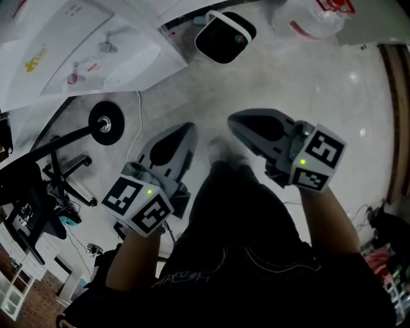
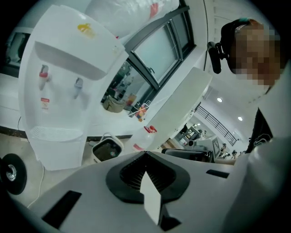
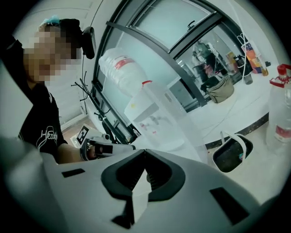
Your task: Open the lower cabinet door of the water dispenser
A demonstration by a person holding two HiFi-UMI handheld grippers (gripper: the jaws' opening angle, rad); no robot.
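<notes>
The white water dispenser (image 1: pixel 96 57) stands at the head view's upper left, seen from above, so its lower cabinet door is hidden there. In the left gripper view the dispenser (image 2: pixel 59 91) shows two taps and a drip tray, with the lower cabinet front (image 2: pixel 57 152) beneath. The right gripper view shows the dispenser (image 3: pixel 157 120) carrying a large bottle (image 3: pixel 120 68). My left gripper (image 1: pixel 186 131) (image 2: pixel 145 154) and right gripper (image 1: pixel 236 120) (image 3: pixel 144 151) hang side by side over the floor, short of the dispenser. Both are shut, with nothing between the jaws.
A white bin with a dark inside (image 1: pixel 224 35) (image 2: pixel 107 148) (image 3: pixel 232 152) sits on the floor right of the dispenser. A water jug (image 1: pixel 314 16) (image 3: pixel 279 113) stands beyond it. An office chair's base (image 1: pixel 106 122) and a cable lie at the left. The floor is pale stone.
</notes>
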